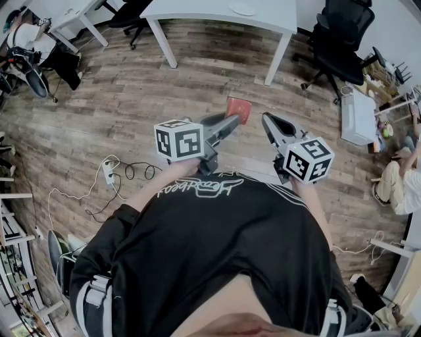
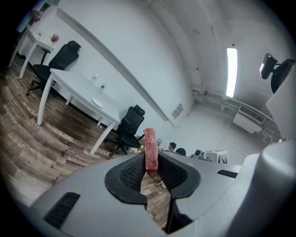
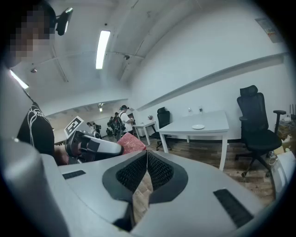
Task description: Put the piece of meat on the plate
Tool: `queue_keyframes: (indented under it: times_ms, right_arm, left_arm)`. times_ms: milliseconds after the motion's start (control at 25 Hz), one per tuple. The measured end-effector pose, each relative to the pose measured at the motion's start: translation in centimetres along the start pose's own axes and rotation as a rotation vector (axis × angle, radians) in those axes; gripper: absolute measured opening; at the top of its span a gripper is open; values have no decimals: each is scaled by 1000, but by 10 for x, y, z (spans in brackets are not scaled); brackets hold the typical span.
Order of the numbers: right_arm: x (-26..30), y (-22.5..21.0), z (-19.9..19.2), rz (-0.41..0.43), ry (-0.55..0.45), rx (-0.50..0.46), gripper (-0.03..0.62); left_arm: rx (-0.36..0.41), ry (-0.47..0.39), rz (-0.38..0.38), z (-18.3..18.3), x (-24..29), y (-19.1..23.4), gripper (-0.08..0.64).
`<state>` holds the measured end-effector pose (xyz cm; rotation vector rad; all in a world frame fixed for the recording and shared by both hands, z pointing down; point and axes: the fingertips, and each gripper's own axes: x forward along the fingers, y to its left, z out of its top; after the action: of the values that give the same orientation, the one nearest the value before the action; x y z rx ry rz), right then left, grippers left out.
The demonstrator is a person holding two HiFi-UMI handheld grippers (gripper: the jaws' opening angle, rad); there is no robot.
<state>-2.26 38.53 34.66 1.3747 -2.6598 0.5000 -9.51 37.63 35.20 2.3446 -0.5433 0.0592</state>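
Meat (image 2: 151,150) stands on edge, clamped in the left tool (image 2: 150,167), its lower end hidden between the pads, out over the wood floor (image 1: 131,99). The right tool (image 3: 147,159) is closed on nothing. The plate (image 1: 243,9) lies well apart on the white surface (image 1: 197,13).

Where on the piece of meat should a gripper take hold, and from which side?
At one end, pads on its two broad faces, coming in edge-on: the meat is a thin flat slab. The left gripper grips it so.
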Motion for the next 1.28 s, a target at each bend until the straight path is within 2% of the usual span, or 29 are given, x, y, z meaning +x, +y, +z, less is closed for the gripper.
queue_keyframes:
  times_ms: [400, 600, 1280]
  right_arm:
    - [-27, 7, -10, -1, -14, -3, 11]
    - [-36, 5, -16, 2, -29, 44, 11]
    - [-29, 7, -26, 15, -29, 73, 11]
  left_arm:
    - [20, 0, -6, -22, 0, -20, 83]
    - [4, 8, -7, -34, 3, -22, 84]
    - [-18, -2, 16, -41, -5, -14, 83]
